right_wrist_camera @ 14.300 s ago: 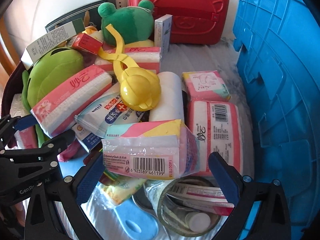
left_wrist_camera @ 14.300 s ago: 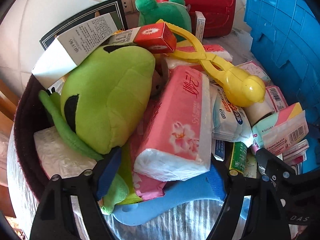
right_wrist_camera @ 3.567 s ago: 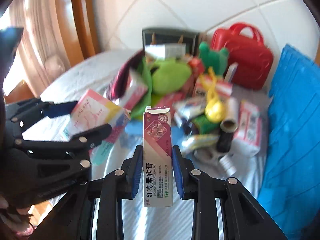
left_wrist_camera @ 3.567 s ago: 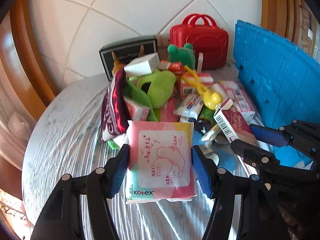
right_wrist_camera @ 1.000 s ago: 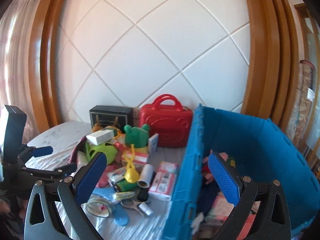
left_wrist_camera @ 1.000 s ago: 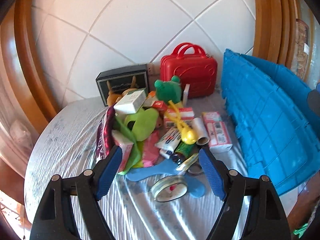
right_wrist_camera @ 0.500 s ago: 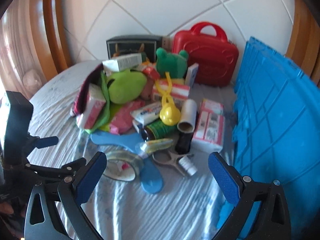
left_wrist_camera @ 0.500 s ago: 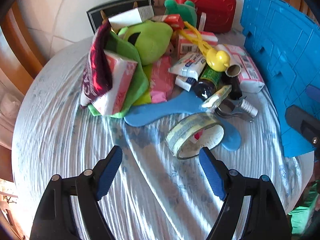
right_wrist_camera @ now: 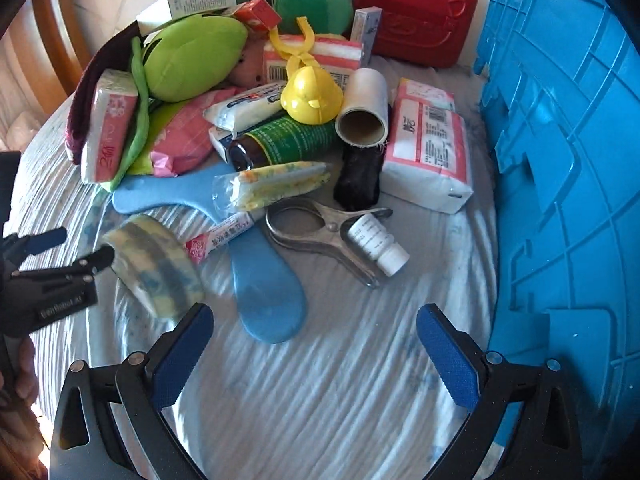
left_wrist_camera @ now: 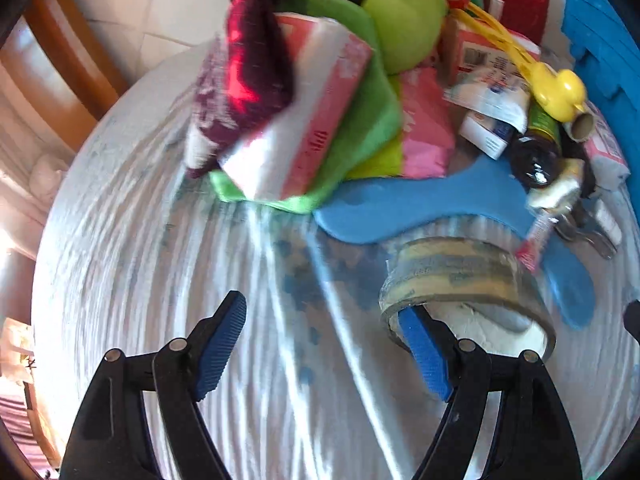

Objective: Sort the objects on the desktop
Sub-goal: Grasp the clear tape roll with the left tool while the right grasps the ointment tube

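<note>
A pile of objects lies on the round clothed table point(right_wrist_camera: 320, 400). A tape roll point(left_wrist_camera: 464, 280) lies at its near edge, also in the right wrist view point(right_wrist_camera: 154, 264). My left gripper point(left_wrist_camera: 322, 340) is open and empty; its right finger reaches into the roll's hole, its left finger is over bare cloth. It shows from the side in the right wrist view point(right_wrist_camera: 60, 248). My right gripper point(right_wrist_camera: 314, 354) is open and empty above the cloth, just short of a blue shoehorn point(right_wrist_camera: 264, 280), a metal clip point(right_wrist_camera: 320, 232) and a small white bottle point(right_wrist_camera: 378, 240).
A blue crate point(right_wrist_camera: 568, 160) stands along the right. A red case point(right_wrist_camera: 412, 8) stands at the back. The pile holds a green plush point(right_wrist_camera: 192, 56), tissue packs point(right_wrist_camera: 428, 152), a yellow duck clip point(right_wrist_camera: 312, 92), a dark bottle point(right_wrist_camera: 280, 140) and a paper roll point(right_wrist_camera: 364, 108).
Both grippers have dropped closer to the table. My left gripper has moved in on the tape roll, its right finger now inside the hole. Both stay open.
</note>
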The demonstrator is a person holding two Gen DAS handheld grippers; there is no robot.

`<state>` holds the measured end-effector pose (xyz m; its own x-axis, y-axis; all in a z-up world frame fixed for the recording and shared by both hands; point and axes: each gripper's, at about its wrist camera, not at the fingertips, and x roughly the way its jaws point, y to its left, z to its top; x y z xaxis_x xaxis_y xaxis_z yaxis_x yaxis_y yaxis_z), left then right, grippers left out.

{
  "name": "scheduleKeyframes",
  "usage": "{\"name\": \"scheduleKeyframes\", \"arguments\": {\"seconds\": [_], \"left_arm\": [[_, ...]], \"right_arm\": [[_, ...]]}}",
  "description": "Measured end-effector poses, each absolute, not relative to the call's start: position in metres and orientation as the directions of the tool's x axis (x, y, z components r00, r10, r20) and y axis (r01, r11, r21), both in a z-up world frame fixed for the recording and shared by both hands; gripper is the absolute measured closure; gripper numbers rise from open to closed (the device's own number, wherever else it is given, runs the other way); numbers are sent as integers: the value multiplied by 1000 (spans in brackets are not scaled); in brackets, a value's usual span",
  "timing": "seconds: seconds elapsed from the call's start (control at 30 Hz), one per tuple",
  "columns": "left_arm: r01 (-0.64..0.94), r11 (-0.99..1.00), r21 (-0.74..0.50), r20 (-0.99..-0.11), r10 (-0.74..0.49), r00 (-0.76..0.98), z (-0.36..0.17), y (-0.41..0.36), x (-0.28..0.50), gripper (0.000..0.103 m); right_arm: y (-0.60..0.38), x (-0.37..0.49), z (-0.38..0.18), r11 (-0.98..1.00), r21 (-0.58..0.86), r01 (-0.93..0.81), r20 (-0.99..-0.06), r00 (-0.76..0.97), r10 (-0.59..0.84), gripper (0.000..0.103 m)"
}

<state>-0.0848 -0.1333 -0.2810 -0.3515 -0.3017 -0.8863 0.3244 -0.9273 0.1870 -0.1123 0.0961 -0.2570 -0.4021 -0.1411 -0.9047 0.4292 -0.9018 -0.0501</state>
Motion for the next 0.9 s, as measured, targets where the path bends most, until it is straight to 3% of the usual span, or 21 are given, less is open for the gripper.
{"name": "scheduleKeyframes", "arguments": {"seconds": [0.13,0.4,0.7,0.9], "left_arm": [[396,-875,279,-843,-421,-335,-265,-162,-84,24],[300,-949,94,-889,-215,-403,-250,-122,-86,24],[302,-953,13,-932,-121,-342,-282,-113,-81,24],[283,-958,38,-921,-143,-363,-286,-109,-80,27]], "right_arm": [[87,-111,-260,-896,-25,443,-909,-382,-164,0],[76,-106,-255,-890,-1,455,-903,-382,-195,0],[93,-101,-257,-903,12,429,-905,-380,-192,0],[93,-102,-267,-905,39,423,-913,-353,-204,0]]}}
